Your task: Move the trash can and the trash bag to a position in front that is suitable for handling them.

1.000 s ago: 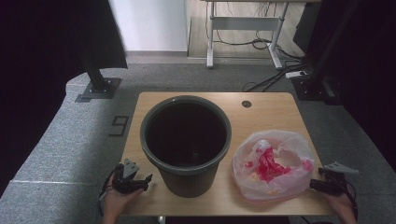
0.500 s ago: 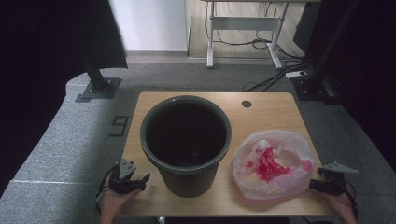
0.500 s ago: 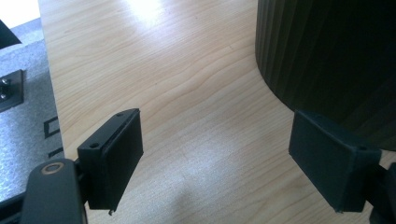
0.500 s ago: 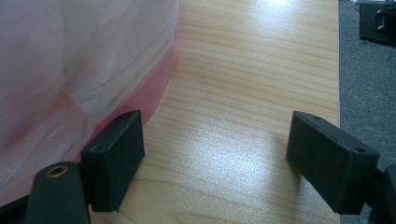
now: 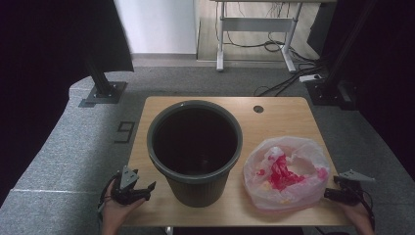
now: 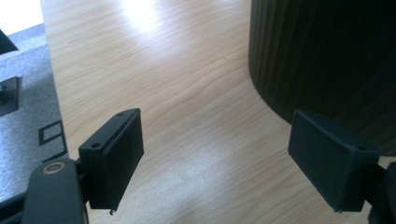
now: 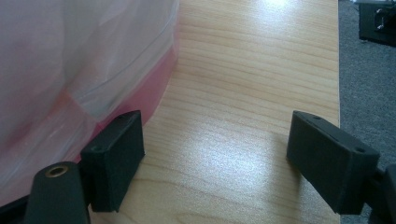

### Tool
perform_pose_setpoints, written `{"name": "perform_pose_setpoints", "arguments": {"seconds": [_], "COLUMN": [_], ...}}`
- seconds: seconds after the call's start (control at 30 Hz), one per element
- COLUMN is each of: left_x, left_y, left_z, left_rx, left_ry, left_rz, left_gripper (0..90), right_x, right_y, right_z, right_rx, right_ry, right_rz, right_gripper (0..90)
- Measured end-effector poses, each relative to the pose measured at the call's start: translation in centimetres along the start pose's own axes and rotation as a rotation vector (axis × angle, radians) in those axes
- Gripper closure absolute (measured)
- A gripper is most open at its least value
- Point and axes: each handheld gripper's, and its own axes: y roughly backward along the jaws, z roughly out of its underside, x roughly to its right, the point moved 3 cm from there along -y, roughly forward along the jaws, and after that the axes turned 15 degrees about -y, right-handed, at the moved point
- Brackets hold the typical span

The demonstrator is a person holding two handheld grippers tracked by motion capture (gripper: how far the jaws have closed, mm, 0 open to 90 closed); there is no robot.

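Observation:
A dark round bin (image 5: 198, 188) stands empty in the middle of the wooden table (image 5: 284, 117). To its right lies a translucent white bag (image 5: 286, 171) with pink and red contents. My left gripper (image 5: 147, 190) rests at the table's front left corner, open, with its jaws pointing at the bin's base. In the left gripper view the gripper (image 6: 215, 154) holds nothing and the bin's ribbed wall (image 6: 327, 56) is just past the right jaw. My right gripper (image 5: 330, 190) sits open at the front right, beside the bag. In the right gripper view the gripper (image 7: 215, 154) is empty, with the bag (image 7: 70, 70) against its left jaw.
Grey carpet (image 5: 73, 161) surrounds the table. A cable hole (image 5: 258, 108) sits near the table's far edge. Black stand bases (image 5: 103, 93) and a desk frame with cables (image 5: 254, 29) stand beyond the table.
My left gripper has drifted slightly left along the front edge. The right gripper, bin and bag have stayed put.

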Motion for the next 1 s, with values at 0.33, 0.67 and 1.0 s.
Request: {"name": "perform_pose_setpoints", "arguments": {"seconds": [0.33, 0.67, 1.0], "left_x": [0.5, 1.3, 2.0], "left_y": [-0.3, 1.1, 2.2], "left_z": [0.2, -1.4, -2.2], "left_rx": [0.001, 0.105, 0.196], "left_ry": [-0.028, -0.043, -0.053], "left_rz": [0.046, 0.109, 0.191], "left_gripper": [17.0, 14.9, 14.5], "right_x": [0.0, 0.0, 0.0], "right_y": [0.0, 0.0, 0.0], "right_z": [0.0, 0.0, 0.0], "right_rx": [0.000, -0.001, -0.002], "right_ry": [0.001, 0.002, 0.003], "right_rz": [-0.001, -0.001, -0.003], "right_gripper": [18.6, 18.6, 18.1]}}
